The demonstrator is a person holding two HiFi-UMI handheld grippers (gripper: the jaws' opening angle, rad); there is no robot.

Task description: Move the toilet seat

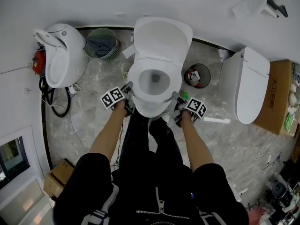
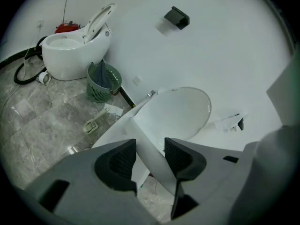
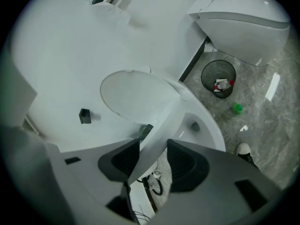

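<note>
I hold my left gripper (image 2: 150, 149) and my right gripper (image 3: 153, 149) with jaws partly apart, each clamped on a side edge of the white oval plastic toilet seat (image 1: 138, 86), tilted up off the white ceramic bowl (image 3: 206, 125) below the raised white lid (image 1: 161, 36).

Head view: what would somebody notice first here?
A white toilet stands in the middle, right in front of the person. The left gripper and right gripper clamp its seat, one on each side. Two more stand nearby: a left toilet and a right toilet.
</note>
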